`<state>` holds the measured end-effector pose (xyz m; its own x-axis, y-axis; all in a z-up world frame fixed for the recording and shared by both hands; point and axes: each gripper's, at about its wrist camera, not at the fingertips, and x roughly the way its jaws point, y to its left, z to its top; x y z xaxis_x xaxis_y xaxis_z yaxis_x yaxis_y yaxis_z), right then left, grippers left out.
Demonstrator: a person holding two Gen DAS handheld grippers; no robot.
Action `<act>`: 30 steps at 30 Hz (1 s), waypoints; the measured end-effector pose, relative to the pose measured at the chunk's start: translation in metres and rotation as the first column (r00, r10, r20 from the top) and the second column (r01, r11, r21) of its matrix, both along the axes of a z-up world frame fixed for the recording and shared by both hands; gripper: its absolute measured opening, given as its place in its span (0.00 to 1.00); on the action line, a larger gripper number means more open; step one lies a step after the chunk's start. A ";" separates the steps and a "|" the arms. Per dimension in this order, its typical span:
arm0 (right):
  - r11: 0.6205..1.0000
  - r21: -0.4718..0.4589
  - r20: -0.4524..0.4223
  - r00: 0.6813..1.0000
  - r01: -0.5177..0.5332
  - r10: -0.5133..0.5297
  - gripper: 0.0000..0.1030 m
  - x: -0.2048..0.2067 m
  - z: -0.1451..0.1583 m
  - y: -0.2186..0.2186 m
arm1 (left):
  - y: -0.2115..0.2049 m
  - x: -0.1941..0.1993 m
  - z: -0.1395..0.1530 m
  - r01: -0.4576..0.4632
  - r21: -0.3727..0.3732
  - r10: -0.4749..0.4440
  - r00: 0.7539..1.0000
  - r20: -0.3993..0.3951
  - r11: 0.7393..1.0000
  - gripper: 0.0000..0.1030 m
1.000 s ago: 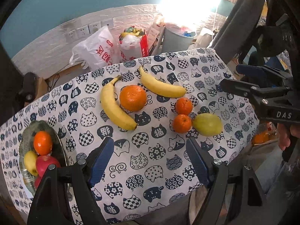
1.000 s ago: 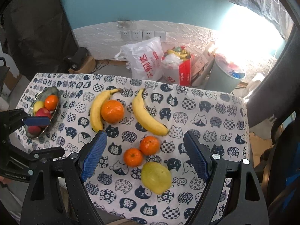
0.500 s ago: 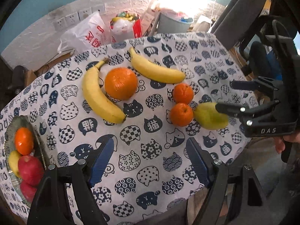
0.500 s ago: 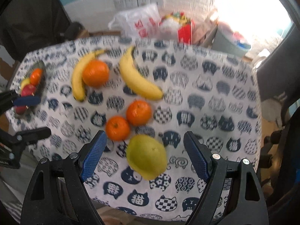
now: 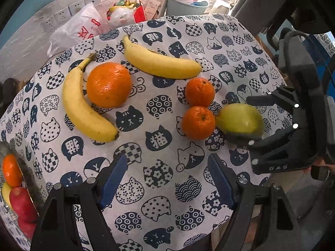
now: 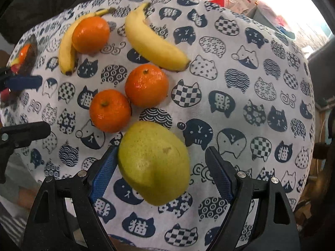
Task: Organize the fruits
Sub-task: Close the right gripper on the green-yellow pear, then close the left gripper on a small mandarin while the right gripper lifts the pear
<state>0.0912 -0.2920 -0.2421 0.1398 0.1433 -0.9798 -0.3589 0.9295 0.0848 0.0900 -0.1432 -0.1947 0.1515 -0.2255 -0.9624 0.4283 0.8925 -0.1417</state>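
A green pear (image 6: 153, 163) lies on the cat-print cloth between the open jaws of my right gripper (image 6: 161, 167); the left pad is close to its side, the right pad stands apart. It also shows in the left wrist view (image 5: 239, 118), with the right gripper (image 5: 245, 121) around it. Two small oranges (image 6: 110, 110) (image 6: 146, 85) sit just beyond it. Further off lie two bananas (image 6: 152, 41) (image 6: 66, 48) and a large orange (image 6: 90, 34). My left gripper (image 5: 167, 179) is open and empty above the cloth's near part. A fruit bowl (image 5: 31, 179) sits far left.
The bowl holds an orange (image 5: 10, 170), red apples (image 5: 22, 202) and a yellow fruit. Behind the table stand a white plastic bag (image 5: 81, 29), a red bag (image 5: 127, 13) and a grey bin (image 5: 186, 5). The table edge (image 5: 261, 179) is close to the pear.
Both grippers have moved down and forward toward the table. My right gripper has closed in on the pear, which now sits between its open jaws.
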 end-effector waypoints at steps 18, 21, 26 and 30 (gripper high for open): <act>0.989 0.041 0.060 0.988 0.141 -0.143 0.65 -0.005 0.016 -0.037 | -0.051 0.019 -0.021 0.016 -0.034 -0.019 0.998 -0.068 0.999 0.78; 0.978 0.070 0.076 0.976 0.198 -0.203 0.65 0.000 0.025 -0.053 | -0.060 0.024 -0.027 0.012 -0.035 -0.014 0.997 -0.080 0.999 0.78; 0.969 0.090 0.095 0.967 0.230 -0.238 0.65 0.004 0.032 -0.066 | -0.071 0.029 -0.031 0.031 -0.026 -0.032 0.997 -0.068 0.999 0.78; 0.964 0.097 0.084 0.963 0.246 -0.255 0.65 0.007 0.029 -0.069 | -0.074 0.030 -0.038 0.037 -0.008 -0.037 0.997 -0.067 0.999 0.78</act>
<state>0.0979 -0.3609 -0.2133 0.2737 0.1740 -0.9459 -0.1256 0.9815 0.1442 0.1198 -0.2176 -0.2324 0.0782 -0.2362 -0.9686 0.4505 0.8751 -0.1771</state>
